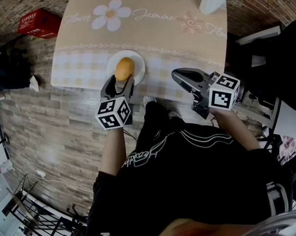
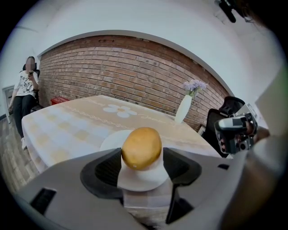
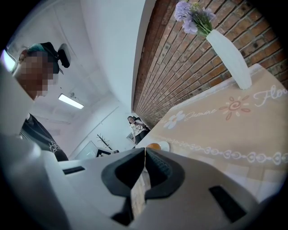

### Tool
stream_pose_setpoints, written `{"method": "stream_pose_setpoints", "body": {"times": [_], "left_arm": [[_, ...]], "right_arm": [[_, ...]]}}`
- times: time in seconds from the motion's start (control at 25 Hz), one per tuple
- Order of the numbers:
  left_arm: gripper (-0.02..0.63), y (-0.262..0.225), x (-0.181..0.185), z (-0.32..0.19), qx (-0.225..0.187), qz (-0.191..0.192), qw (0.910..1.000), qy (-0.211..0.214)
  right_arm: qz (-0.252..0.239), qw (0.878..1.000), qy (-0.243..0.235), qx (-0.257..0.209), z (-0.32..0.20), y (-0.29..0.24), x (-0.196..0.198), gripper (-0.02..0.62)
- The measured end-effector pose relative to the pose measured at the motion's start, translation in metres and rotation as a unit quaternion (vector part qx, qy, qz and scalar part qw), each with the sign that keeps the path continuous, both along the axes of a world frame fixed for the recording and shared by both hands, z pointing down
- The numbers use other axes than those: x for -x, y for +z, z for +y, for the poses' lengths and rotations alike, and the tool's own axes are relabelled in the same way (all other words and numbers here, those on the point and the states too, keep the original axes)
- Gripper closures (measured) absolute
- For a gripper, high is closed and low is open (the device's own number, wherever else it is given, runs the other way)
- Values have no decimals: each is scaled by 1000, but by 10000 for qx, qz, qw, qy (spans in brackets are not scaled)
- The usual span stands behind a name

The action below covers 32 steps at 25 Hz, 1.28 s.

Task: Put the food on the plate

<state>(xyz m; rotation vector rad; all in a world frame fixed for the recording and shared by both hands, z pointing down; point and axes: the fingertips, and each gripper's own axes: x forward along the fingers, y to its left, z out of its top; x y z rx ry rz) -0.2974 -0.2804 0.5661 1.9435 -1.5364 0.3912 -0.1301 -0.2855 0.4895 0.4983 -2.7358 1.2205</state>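
Yellow fruit (image 2: 141, 146), likely firm, smooth, roll-prone; clamped mid-sides in left gripper (image 2: 141, 156) above near plate (image 2: 110, 140); right gripper (image 3: 145, 151) closed, empty.

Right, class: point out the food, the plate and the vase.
food (image 2: 141, 148), left gripper view, its middle.
plate (image 1: 139, 65), head view, bare right rim.
vase (image 3: 231, 58), right gripper view, white body.

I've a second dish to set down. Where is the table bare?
Bare: the cloth left of the plate, and the stretch between plate and vase. Crowded: the near edge, where the left hand-held gripper holds the food over the plate.
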Motion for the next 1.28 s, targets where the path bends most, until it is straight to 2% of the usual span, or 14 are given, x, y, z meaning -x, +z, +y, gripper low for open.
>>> {"method": "stream_pose_setpoints", "body": {"times": [0.12, 0.28, 0.48, 0.6, 0.88, 1.16, 1.28], "left_arm": [[308, -2, -1, 4, -29, 20, 10000, -44], [299, -14, -4, 13, -130, 59, 9999, -92], [301, -50, -12, 33, -361, 204, 9986, -340], [312, -80, -28, 49, -583, 368, 9971, -316], [449, -165, -80, 91, -1202, 839, 9892, 49], [565, -222, -129, 130, -1594, 967, 9821, 284], [590, -238, -149, 143, -1753, 925, 9790, 472]], "right_arm": [[42, 9999, 27, -104, 1, -5, -4, 598], [-17, 9997, -4, -224, 8, -15, -9, 598], [-71, 9986, -115, -516, 23, -34, -18, 598], [-205, 9972, -180, -691, 34, -52, -24, 598], [-588, 9904, -366, -1199, 62, -108, -43, 598], [-762, 9826, -617, -1579, 96, -142, -63, 598], [-812, 9788, -707, -1742, 110, -157, -69, 598]]}}
